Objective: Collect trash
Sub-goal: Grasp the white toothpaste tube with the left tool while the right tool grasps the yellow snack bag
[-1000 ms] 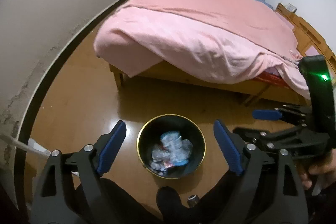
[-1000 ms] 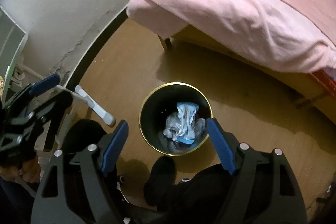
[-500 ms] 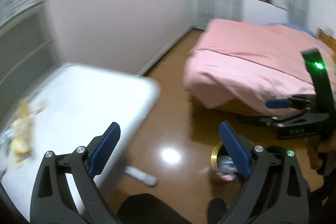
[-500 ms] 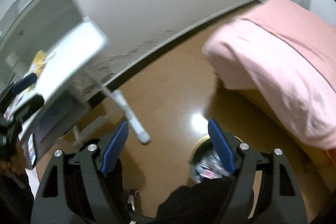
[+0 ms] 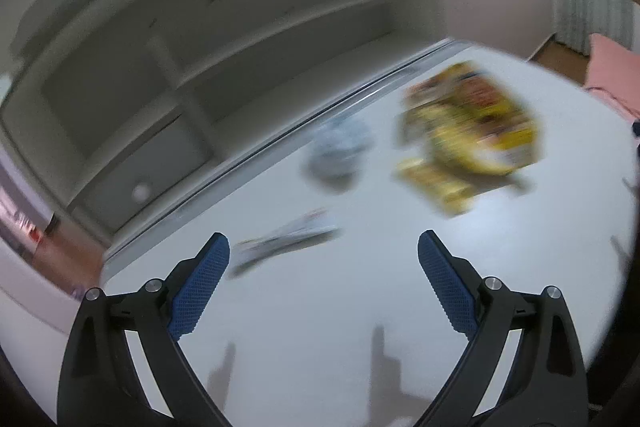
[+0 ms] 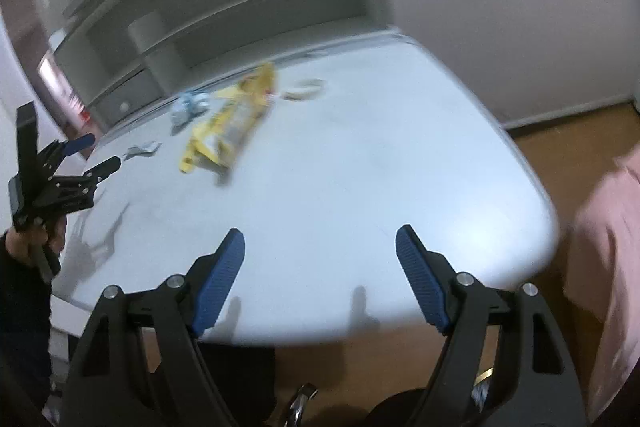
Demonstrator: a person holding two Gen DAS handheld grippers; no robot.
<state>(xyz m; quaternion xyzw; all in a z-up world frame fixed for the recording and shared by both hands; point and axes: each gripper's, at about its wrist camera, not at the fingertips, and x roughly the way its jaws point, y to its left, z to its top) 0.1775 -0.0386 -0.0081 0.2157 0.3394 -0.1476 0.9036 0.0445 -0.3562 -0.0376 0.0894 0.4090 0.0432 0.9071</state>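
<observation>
White tabletop (image 6: 360, 155) is filling both views. We're holding left gripper (image 5: 323, 287) and right gripper (image 6: 320, 277) spread, nothing between them. Yellow wrapper (image 5: 468, 135), crumpled blue-white wrapper (image 5: 340, 151), flat silver wrapper (image 5: 284, 247) are lying mid-frame, blurred.

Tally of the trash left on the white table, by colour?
Yellow snack wrapper: 1
Bluish-white crumpled wad: 1
Grey flat wrapper: 1
Pale ring-shaped scrap: 1
Total: 4, all blurred, on the table.
</observation>
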